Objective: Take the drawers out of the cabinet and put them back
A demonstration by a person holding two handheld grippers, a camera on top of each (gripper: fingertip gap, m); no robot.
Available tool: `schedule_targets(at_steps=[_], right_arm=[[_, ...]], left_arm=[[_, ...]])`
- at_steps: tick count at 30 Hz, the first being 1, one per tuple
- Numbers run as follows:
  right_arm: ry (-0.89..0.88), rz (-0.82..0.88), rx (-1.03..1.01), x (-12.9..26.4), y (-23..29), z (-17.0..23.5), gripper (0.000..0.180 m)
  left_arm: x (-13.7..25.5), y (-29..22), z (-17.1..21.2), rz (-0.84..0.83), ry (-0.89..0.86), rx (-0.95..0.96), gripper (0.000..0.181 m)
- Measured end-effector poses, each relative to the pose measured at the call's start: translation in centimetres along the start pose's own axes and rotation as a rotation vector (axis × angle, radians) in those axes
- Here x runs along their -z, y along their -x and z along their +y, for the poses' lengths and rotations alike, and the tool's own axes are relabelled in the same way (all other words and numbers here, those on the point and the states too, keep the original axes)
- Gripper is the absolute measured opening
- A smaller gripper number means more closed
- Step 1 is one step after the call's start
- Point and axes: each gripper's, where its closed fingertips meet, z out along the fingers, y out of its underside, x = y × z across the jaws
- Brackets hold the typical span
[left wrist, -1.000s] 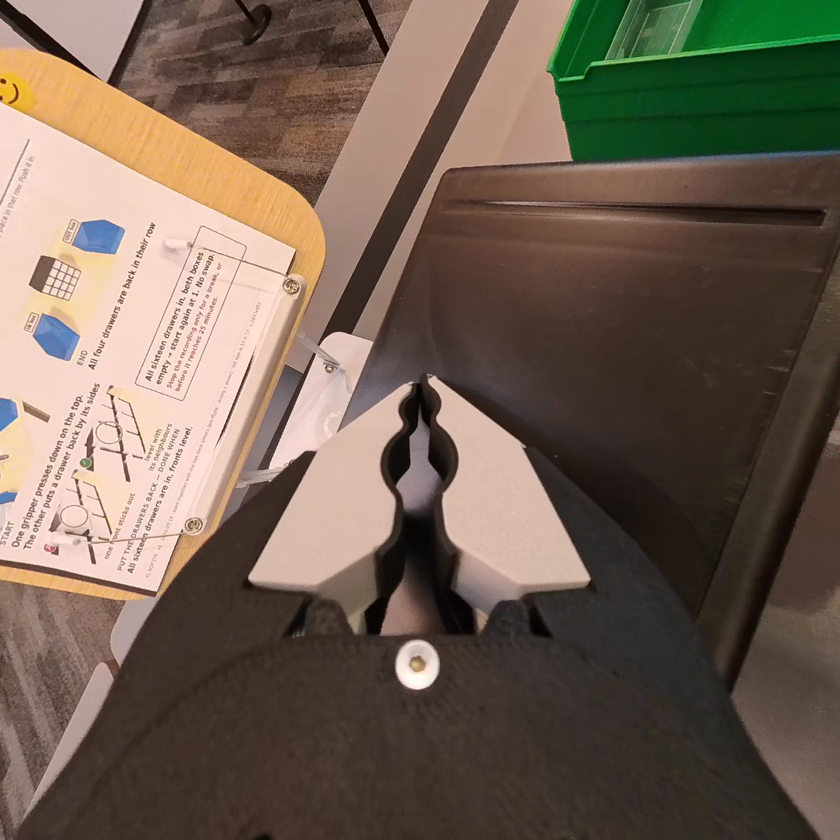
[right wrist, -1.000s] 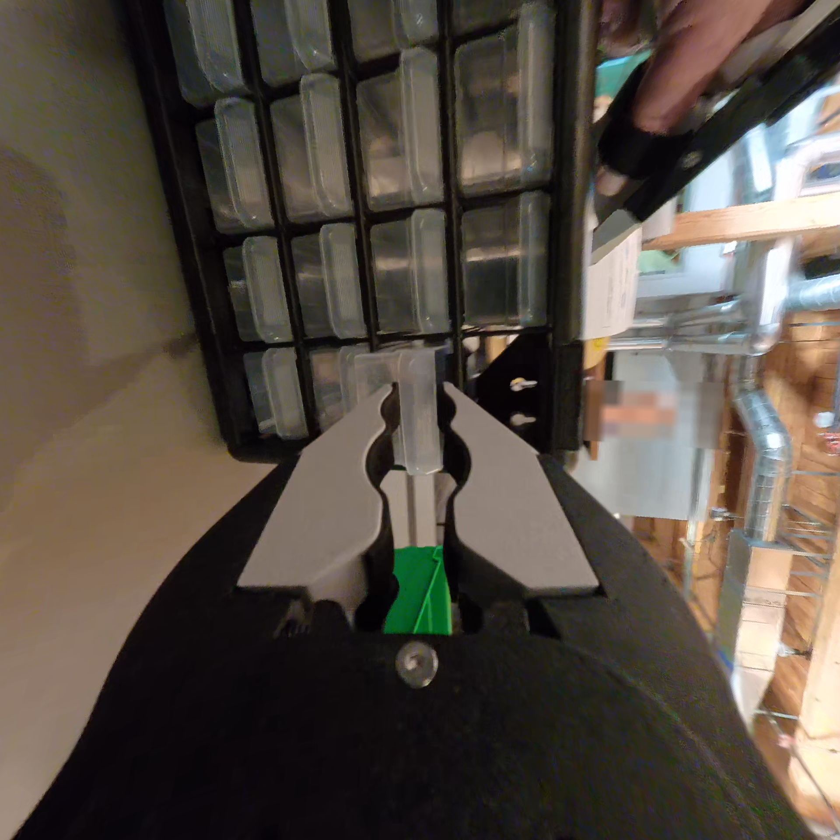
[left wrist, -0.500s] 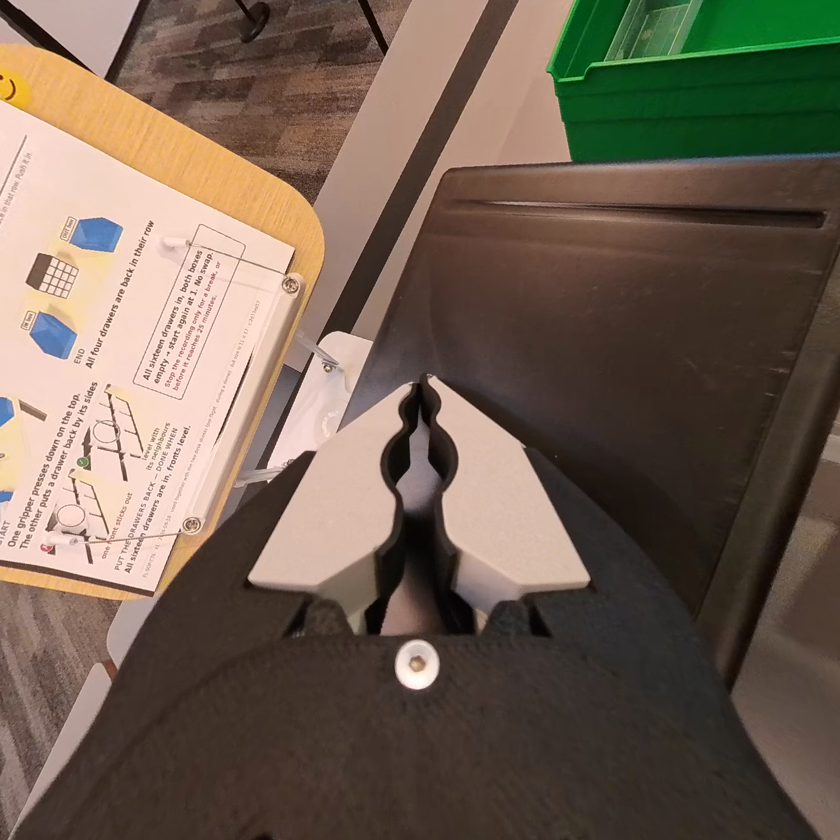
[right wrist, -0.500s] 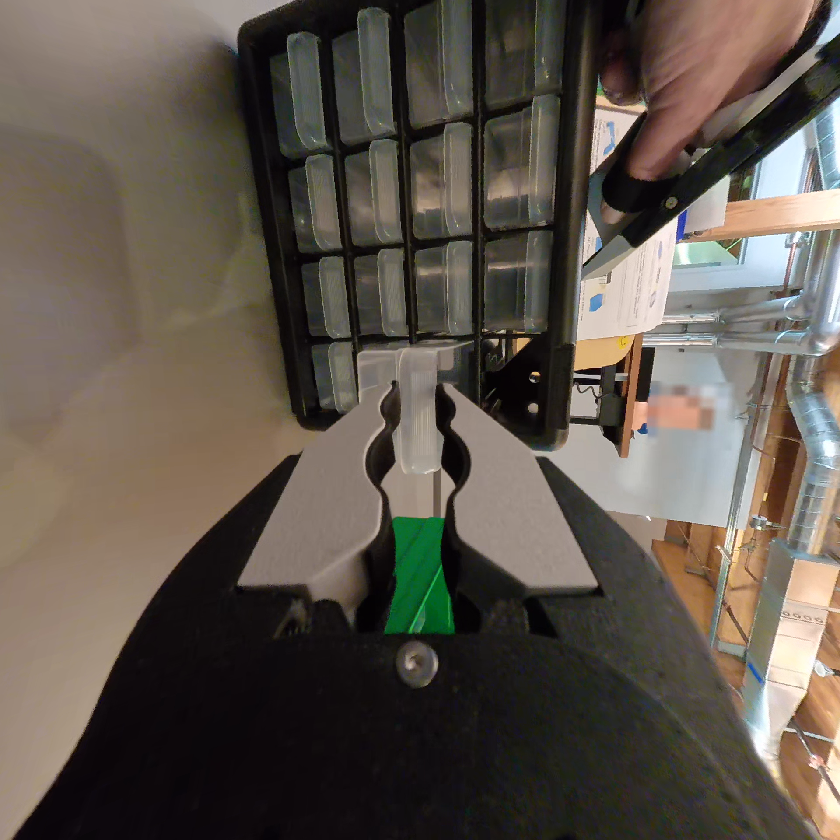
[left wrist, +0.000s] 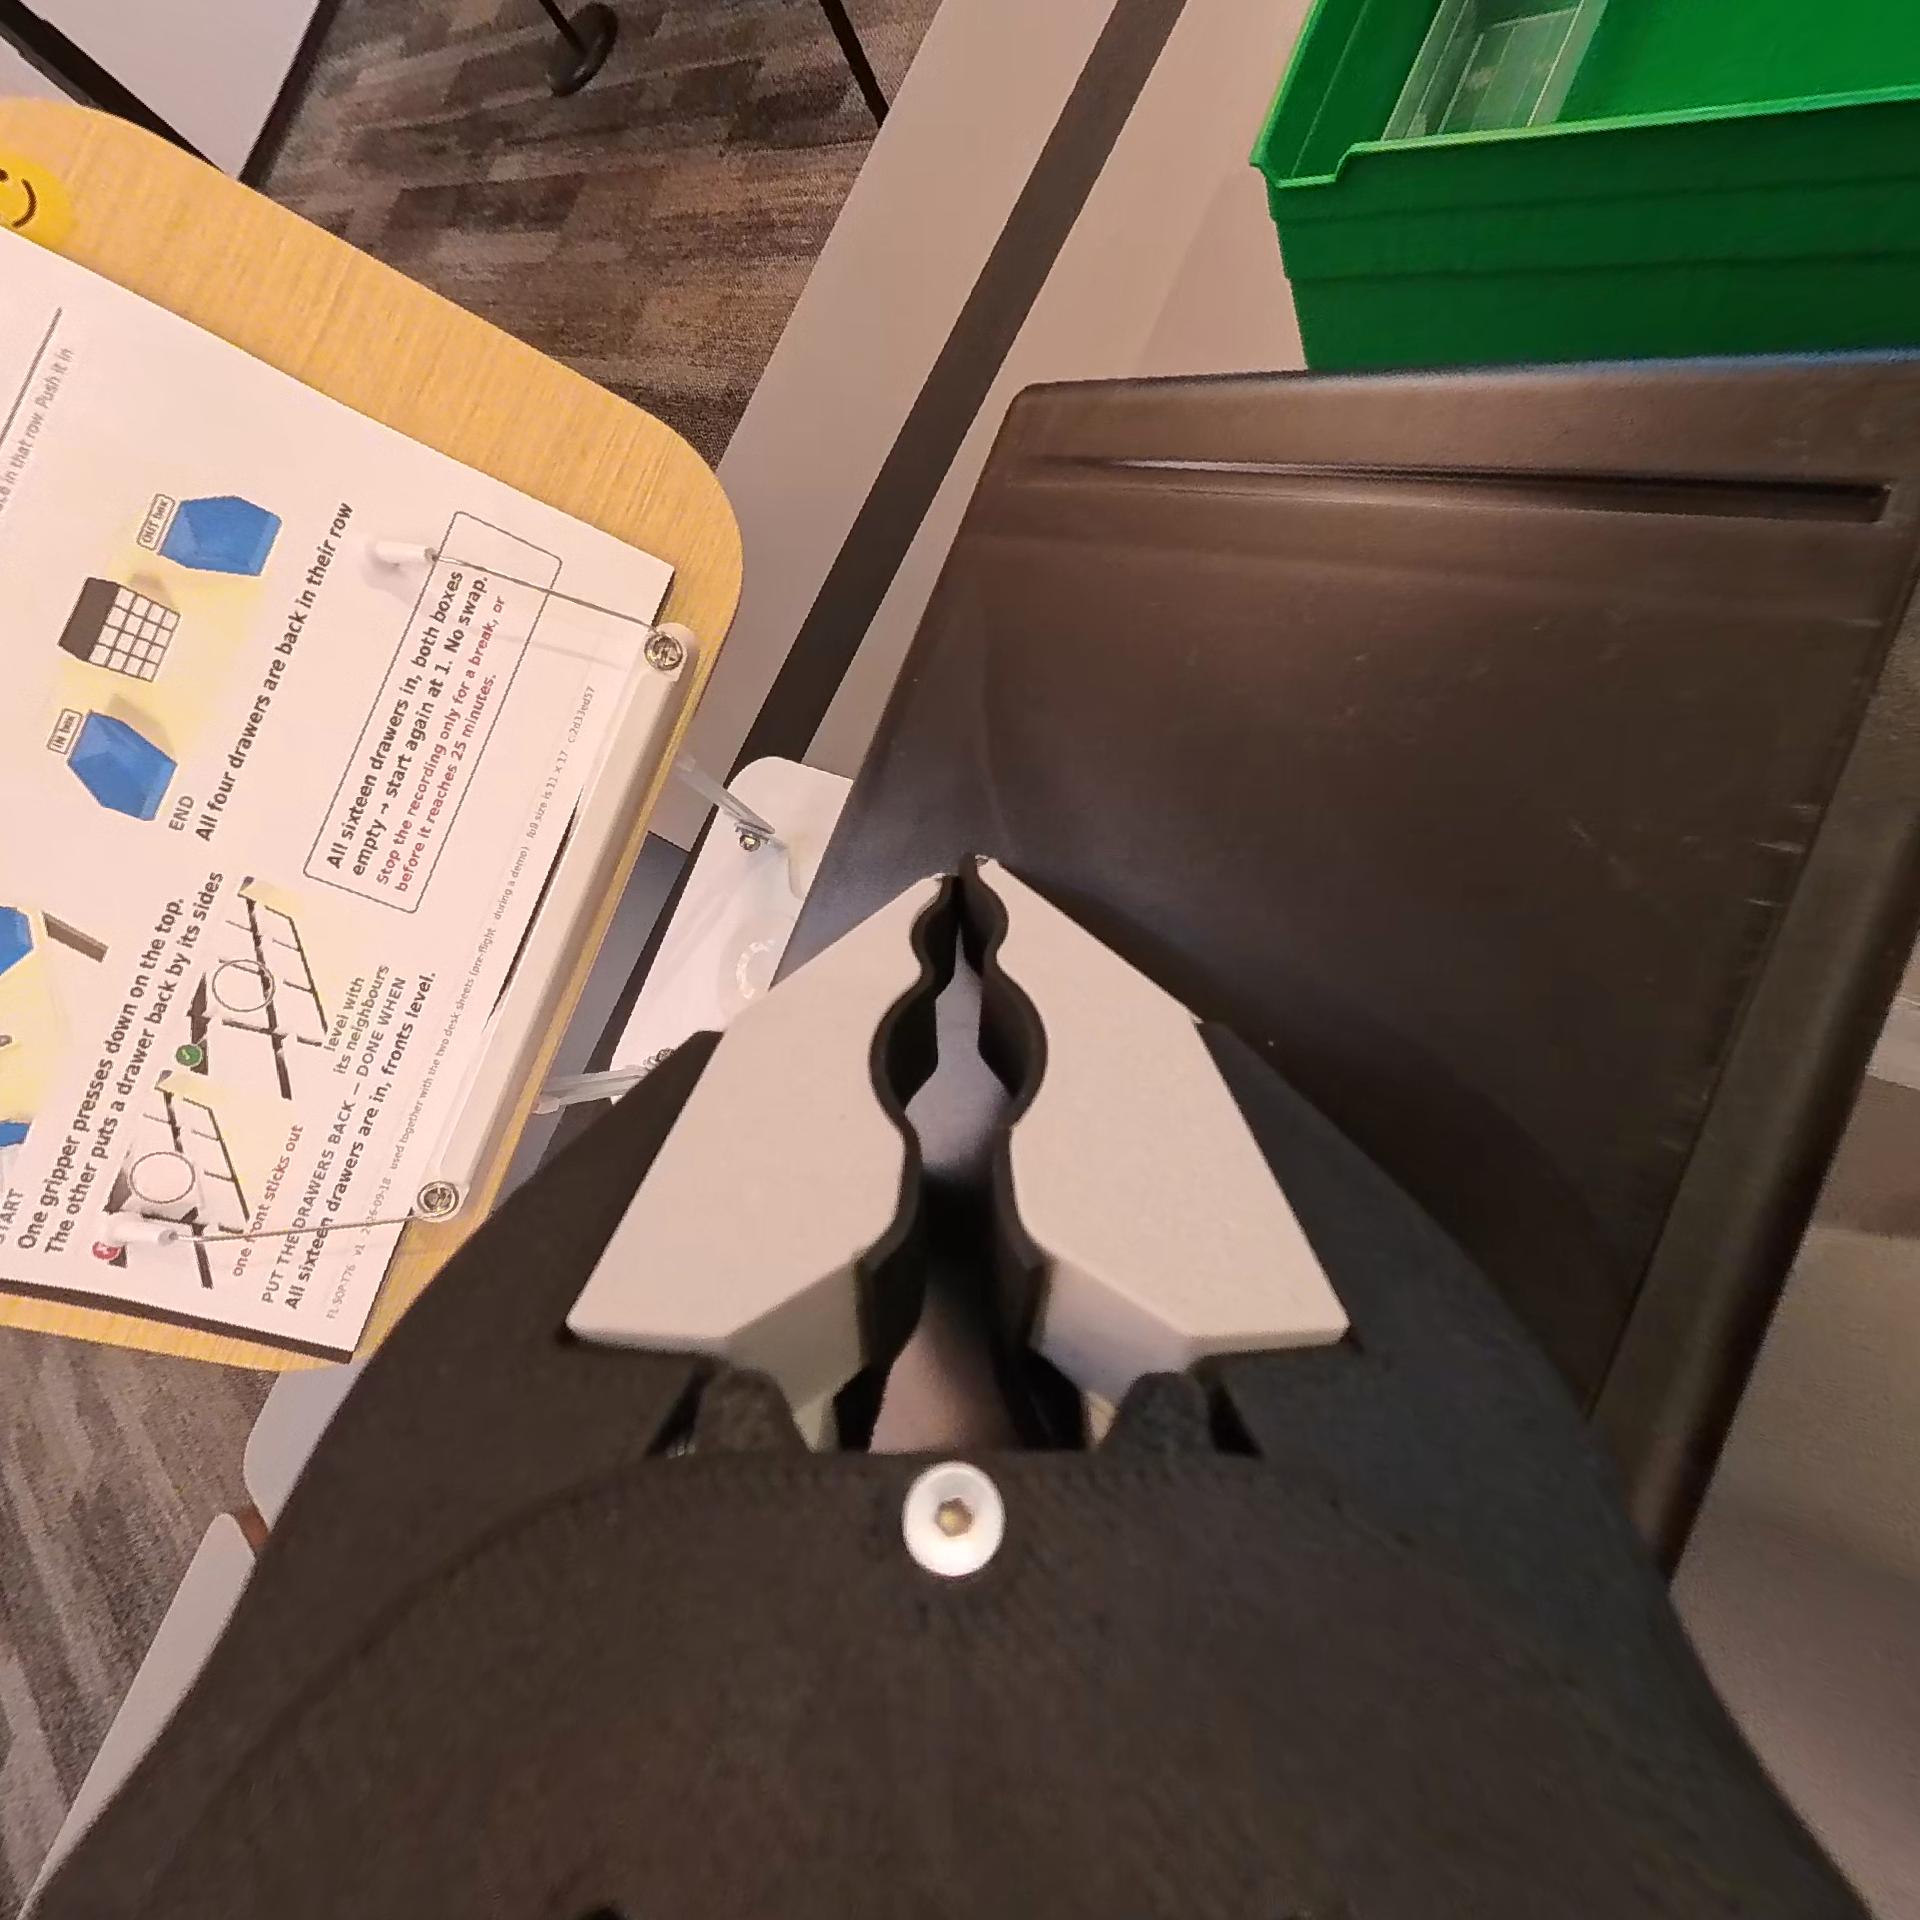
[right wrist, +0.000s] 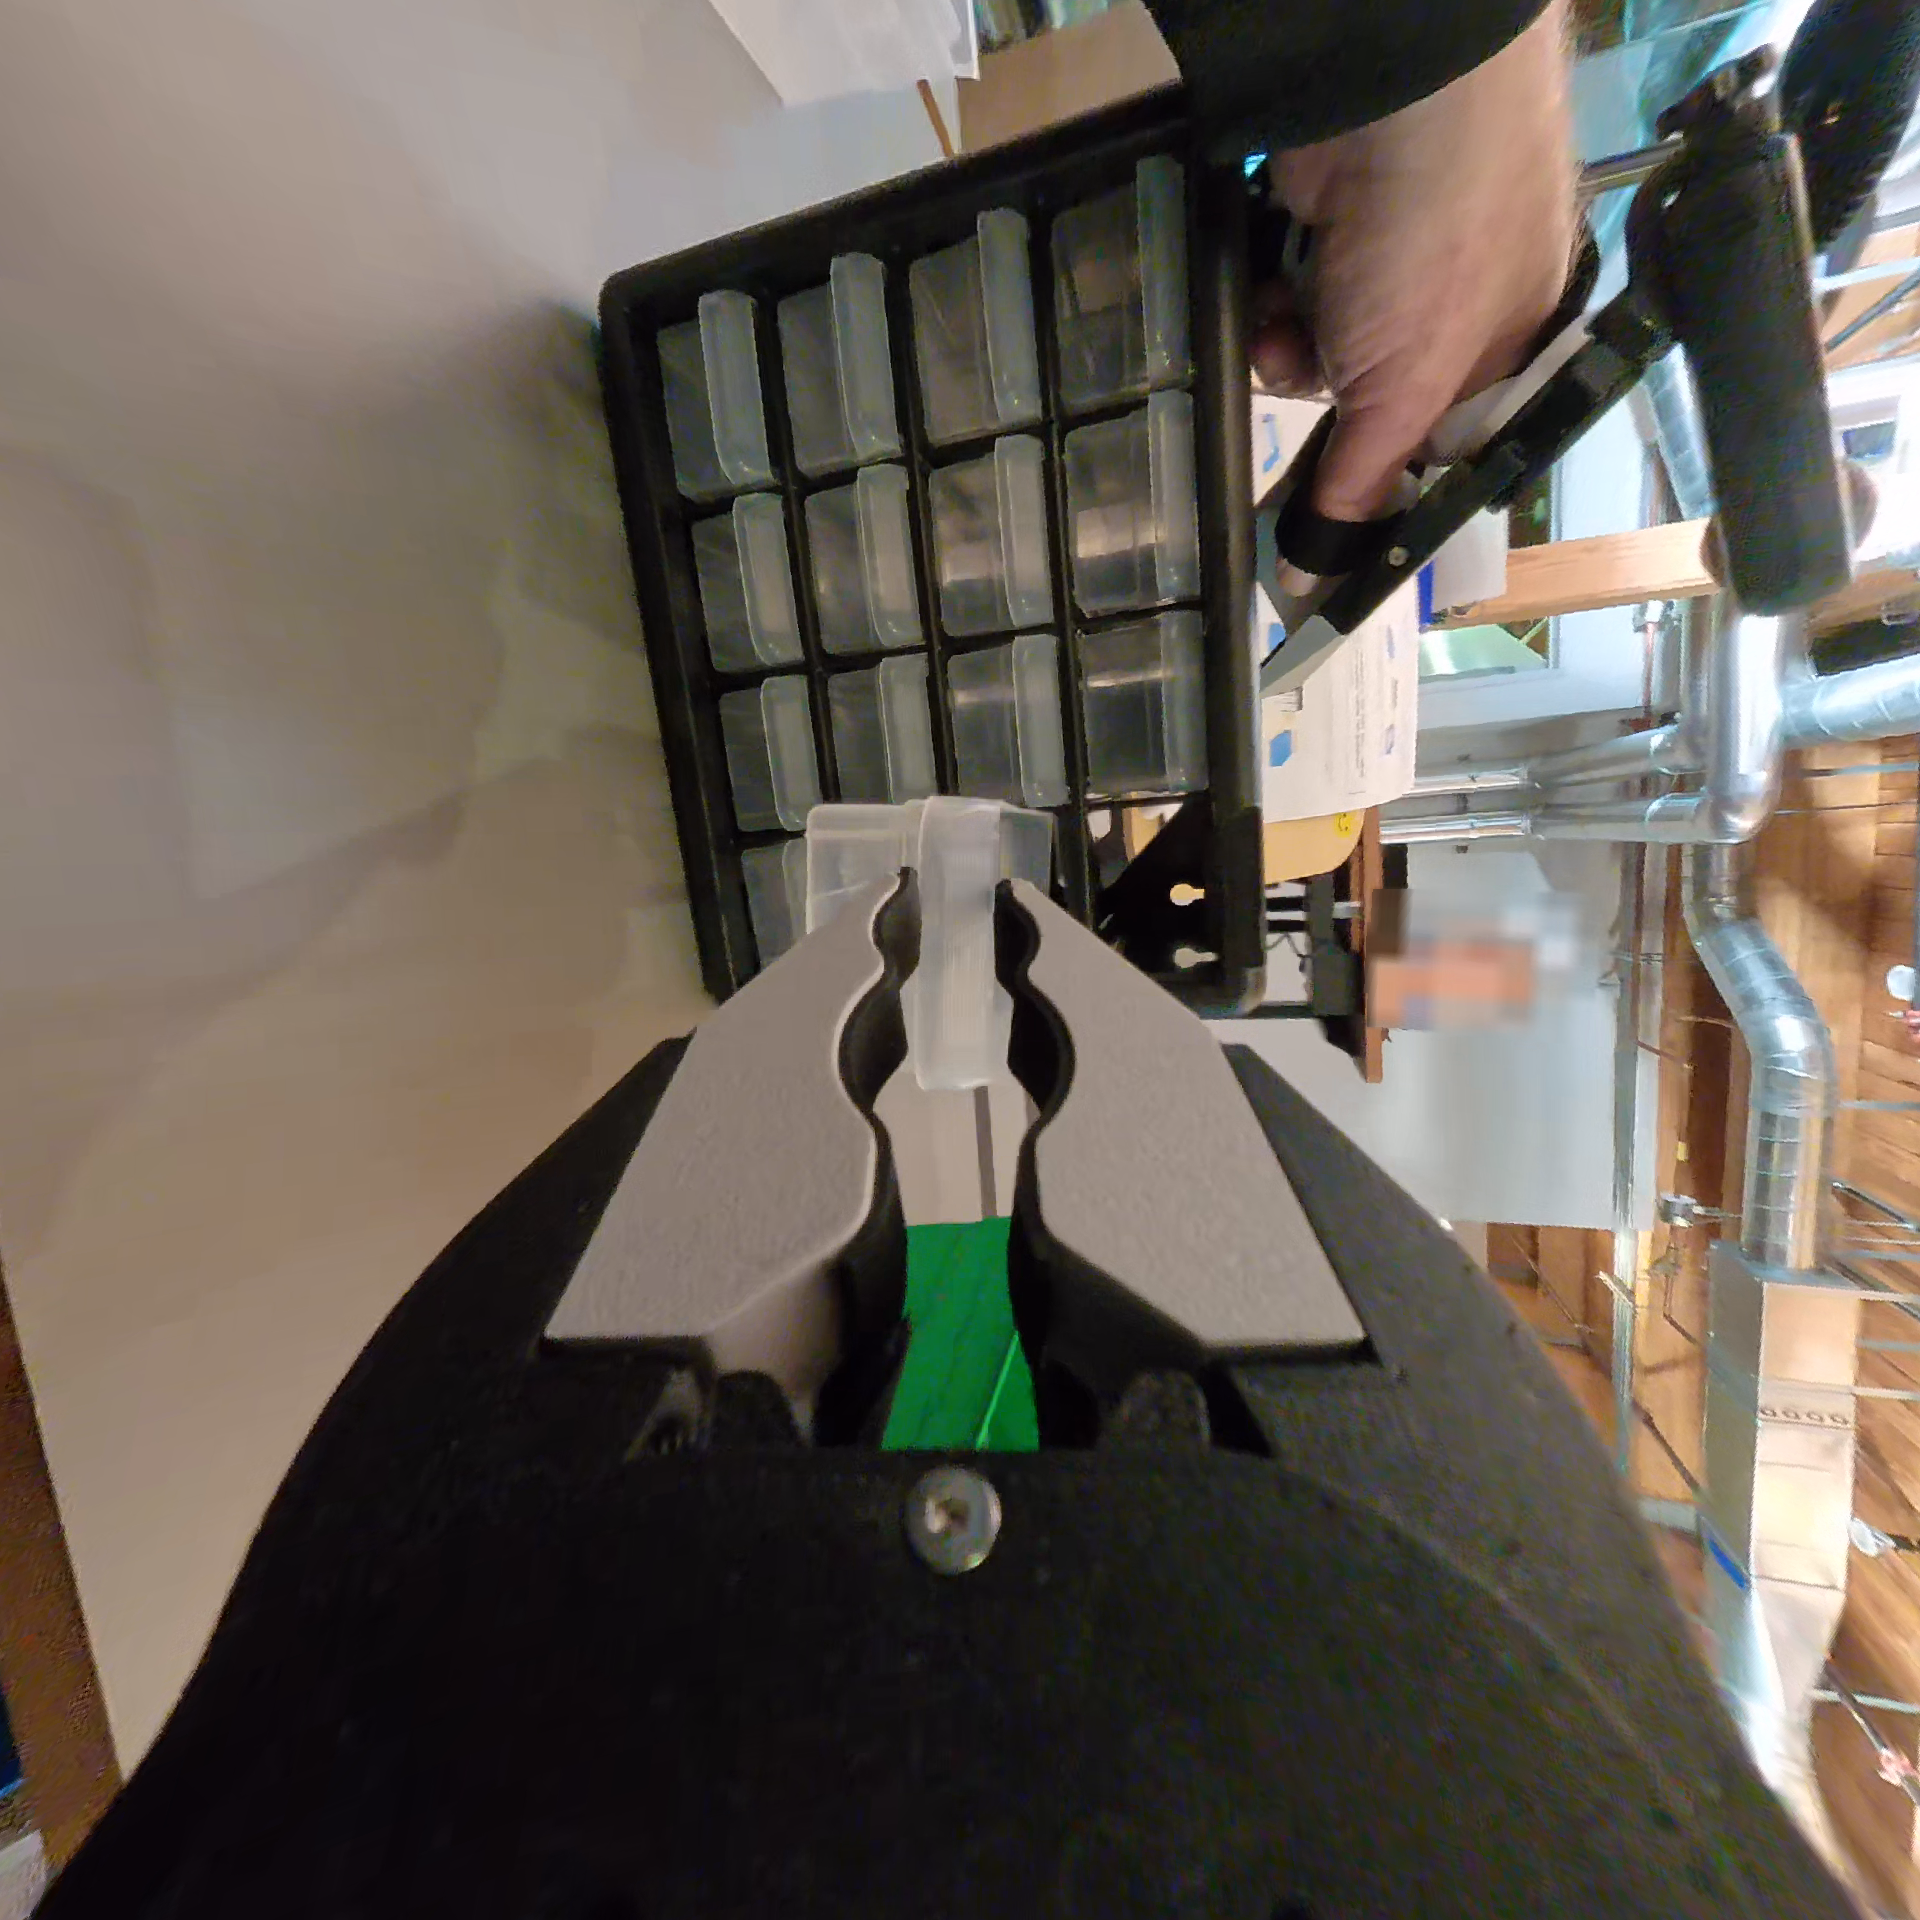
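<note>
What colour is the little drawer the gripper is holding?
The drawer is clear, see-through plastic. The right wrist view shows it best, pinched in the right gripper.

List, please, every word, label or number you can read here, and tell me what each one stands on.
Instruction sheet on the wooden board: black and red print beside diagrams; legible, but I do not repeat wording.
The sheet in the right wrist view: too small to read.
Yellow sticker: a smiley, no words.
Cabinet, green bin: no writing seen.
</note>
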Motion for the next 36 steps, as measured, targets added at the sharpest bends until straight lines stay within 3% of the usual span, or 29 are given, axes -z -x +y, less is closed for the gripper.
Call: schedule_targets(at_steps=[8,14,23,27,29,31,33,36], right_arm=[[-0.017,-0.101,-0.052,1.9,-0.3,0.8,0.012],[-0.018,-0.313,-0.077,3.5,3.7,2.8,0.012],[0.237,-0.630,-0.067,4.7,10.4,11.3,0.018],[0.385,-0.836,-0.312,6.7,11.6,12.7,0.053],[0.426,-0.847,-0.579,6.3,10.0,11.7,0.063],[0.448,-0.852,-0.873,4.7,8.4,10.3,0.083],[0.479,-0.833,-0.997,2.8,7.9,10.2,0.084],[0.569,-0.778,-1.018,0.0,8.3,11.6,0.086]], left_arm=[[0.0,0.0,0.0,-0.003,0.000,-0.003,0.000],[0.0,0.0,0.0,-0.006,0.000,-0.006,0.000],[0.0,0.0,0.0,-0.008,0.000,-0.007,0.000],[0.0,0.0,0.0,-0.007,0.000,-0.007,0.000],[0.0,0.0,0.0,-0.009,0.000,-0.009,0.000],[0.0,0.0,0.0,-0.009,0.000,-0.009,0.000],[0.0,0.0,0.0,-0.009,0.000,-0.008,0.000],[0.0,0.0,0.0,-0.012,0.000,-0.011,0.000]])
